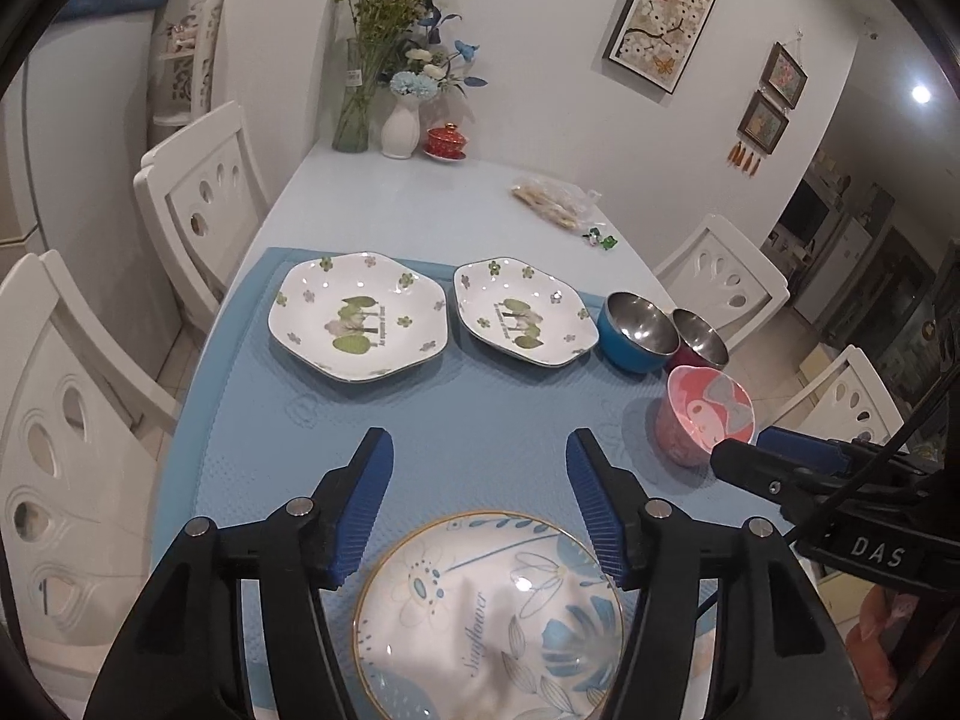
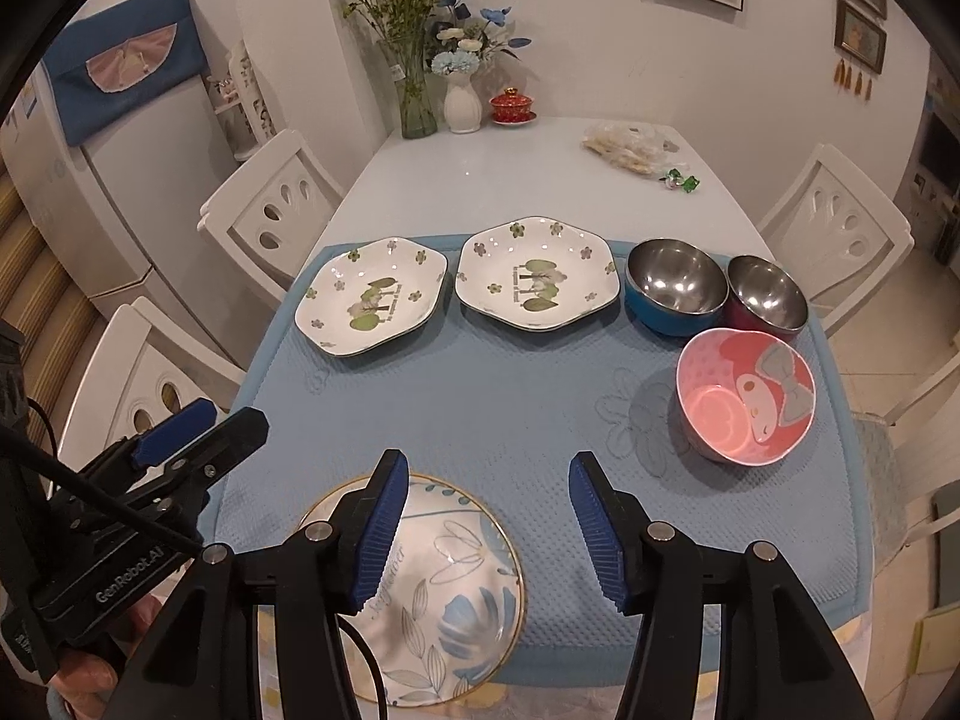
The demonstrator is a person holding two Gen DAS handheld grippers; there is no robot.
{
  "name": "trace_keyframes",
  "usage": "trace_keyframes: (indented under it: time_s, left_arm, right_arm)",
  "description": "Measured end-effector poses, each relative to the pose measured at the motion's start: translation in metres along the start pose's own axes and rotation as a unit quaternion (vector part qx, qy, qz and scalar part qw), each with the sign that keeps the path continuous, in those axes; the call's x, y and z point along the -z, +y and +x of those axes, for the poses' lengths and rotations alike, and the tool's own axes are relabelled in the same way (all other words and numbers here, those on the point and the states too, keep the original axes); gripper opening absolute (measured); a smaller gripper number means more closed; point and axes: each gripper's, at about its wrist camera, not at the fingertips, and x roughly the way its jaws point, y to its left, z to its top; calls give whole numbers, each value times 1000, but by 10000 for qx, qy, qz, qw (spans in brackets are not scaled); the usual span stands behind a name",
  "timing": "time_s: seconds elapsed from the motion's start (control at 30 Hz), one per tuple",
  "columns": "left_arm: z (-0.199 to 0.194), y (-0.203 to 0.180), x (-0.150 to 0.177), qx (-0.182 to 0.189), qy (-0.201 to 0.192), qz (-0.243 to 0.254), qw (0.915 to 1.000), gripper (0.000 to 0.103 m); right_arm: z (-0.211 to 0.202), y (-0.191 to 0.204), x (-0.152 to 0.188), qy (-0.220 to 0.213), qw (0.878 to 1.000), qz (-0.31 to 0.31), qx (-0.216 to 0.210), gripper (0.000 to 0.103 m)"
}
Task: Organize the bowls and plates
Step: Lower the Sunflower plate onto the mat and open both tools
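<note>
Blue mat [image 2: 480, 396] covers the near half of the white bench [image 2: 510, 180]. All dishes sit on the mat.

Far row, left to right: two white hexagonal plates with green tree prints, left plate [image 2: 372, 306] and right plate [image 2: 537, 282], apart from each other. Then a steel bowl with blue outside [image 2: 675, 294], touching or just beside a steel bowl with red outside [image 2: 768, 300]. Pink cartoon bowl [image 2: 744, 396] stands nearer, just in front of the red one, tilted toward the camera.

Round blue-flower plate [image 1: 489, 618], gold rim, lies at the near edge of the mat.

Left tool [image 1: 480, 480]: jaws wide apart, holding nothing, hovering above the far rim of the round plate. In the right wrist view it shows at the left edge, side-on.

Right tool [image 2: 489, 492]: jaws wide apart, empty, over bare mat; its left finger overlaps the round plate's right part in view. Contact cannot be told.

Far end of the bench: glass vase of flowers [image 2: 417, 102], white vase [image 2: 462, 102], red lidded cup [image 2: 512, 105], clear bag of snacks [image 2: 624, 147]. White chairs [image 2: 276, 210] on both sides.
</note>
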Motion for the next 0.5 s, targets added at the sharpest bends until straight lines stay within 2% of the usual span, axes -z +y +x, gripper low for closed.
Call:
trace_keyframes:
  time_s: [0.5]
  left_arm:
    - [21, 20, -1, -84, 227, -283, 9993, 58]
  right_arm:
    - [34, 10, -9, 197, 9997, -106, -127, 55]
